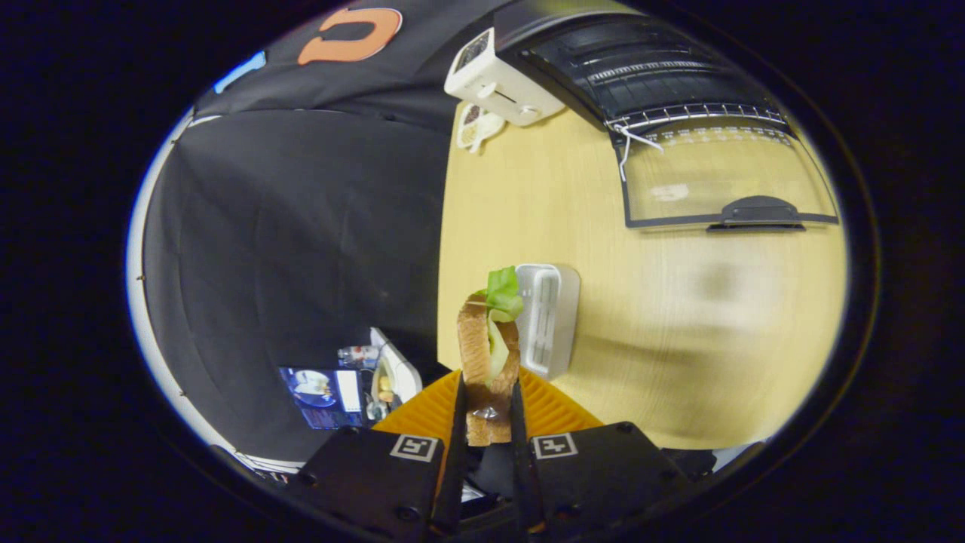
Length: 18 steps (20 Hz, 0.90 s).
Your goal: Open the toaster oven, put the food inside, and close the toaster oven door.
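Two black fingers of the gripper pinch the brown-bread sandwich with green lettuce, one on each bread face, narrow gap, low centre of frame. Sandwich stands on edge between the fingertips and sticks out ahead of them, lettuce poking out the far end.

Handling guess: light, soft, compressible. Bread should crush if squeezed harder; the filling looks loose and could slide out the open end on a tilt or jolt. Current hold on the flat faces near the near end seems right; a grip further along would steady the overhang.

Black toaster oven with wire rack sits upper right, its glass door with black handle already folded down flat on the pale wood counter. Cavity open, rack visible. Well apart from the sandwich.

Orange ribbed mat lies just behind the fingers; a white slotted plastic tray sits right of the sandwich. White boxy appliance at top centre, beside the oven.
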Motion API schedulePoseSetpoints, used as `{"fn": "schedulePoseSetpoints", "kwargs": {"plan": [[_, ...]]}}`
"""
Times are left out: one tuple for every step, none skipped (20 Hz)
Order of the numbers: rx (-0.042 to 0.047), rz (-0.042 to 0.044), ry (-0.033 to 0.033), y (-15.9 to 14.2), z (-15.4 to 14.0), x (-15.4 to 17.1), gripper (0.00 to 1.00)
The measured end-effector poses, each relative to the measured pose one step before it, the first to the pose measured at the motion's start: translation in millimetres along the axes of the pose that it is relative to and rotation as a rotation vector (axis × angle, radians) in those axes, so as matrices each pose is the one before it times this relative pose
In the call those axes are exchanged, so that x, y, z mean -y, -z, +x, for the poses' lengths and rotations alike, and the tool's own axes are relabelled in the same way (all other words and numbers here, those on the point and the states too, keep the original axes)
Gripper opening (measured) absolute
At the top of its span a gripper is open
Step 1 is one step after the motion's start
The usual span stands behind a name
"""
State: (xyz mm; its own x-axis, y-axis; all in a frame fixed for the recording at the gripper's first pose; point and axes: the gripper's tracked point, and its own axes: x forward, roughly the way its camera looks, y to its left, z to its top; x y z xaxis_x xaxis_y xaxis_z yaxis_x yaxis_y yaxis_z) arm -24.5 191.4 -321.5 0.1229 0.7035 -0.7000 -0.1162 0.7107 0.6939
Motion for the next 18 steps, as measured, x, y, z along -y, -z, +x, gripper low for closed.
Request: {"fn": "schedulePoseSetpoints", "kwargs": {"plan": [[0.02414, -0.00375, -0.02219, -4.64, -13.26, -4.89, 0.32], [0.02907, -0.00146, -0.01871, -5.46, -13.57, -5.05, 0.32], [0.03026, 0.00182, -0.01383, -6.17, -13.58, -2.74, 0.32], [0.03281, 0.00282, -0.0119, -7.27, -14.54, -1.98, 0.32], [0.03452, 0.00434, -0.01013, -7.91, -12.6, -0.74, 0.32], [0.03805, 0.00678, -0.00796, -9.15, -13.4, -0.13, 0.32], [0.0388, 0.00919, -0.00264, -8.65, -10.43, 3.01, 0.32], [0.04125, 0.01159, 0.00214, -7.94, -10.8, 4.54, 0.32], [0.03888, 0.01398, 0.00345, -8.74, -8.33, 5.2, 0.32], [0.03719, 0.01925, 0.00383, -9.57, -12.57, 6.08, 0.32], [0.03638, 0.02285, 0.00605, -9.48, -8.54, 5.85, 0.32], [0.03477, 0.02778, 0.00231, -9.15, -3.52, 8.8, 0.32], [0.03049, 0.03079, -0.0036, -9.32, -1.28, 7.01, 0.32], [0.03098, 0.0368, -0.00668, -7.33, 1.09, 5.03, 0.32], [0.02941, 0.02392, -0.00782, -10.08, 4.64, 7.36, 0.32], [0.0295, 0.01942, -0.00633, -10.56, 2.77, 7.88, 0.32], [0.02861, 0.02041, -0.00625, -10.12, 6.58, 7.08, 0.32], [0.03141, 0.01803, -0.01185, -11.9, 6.25, 4.47, 0.32]]}}
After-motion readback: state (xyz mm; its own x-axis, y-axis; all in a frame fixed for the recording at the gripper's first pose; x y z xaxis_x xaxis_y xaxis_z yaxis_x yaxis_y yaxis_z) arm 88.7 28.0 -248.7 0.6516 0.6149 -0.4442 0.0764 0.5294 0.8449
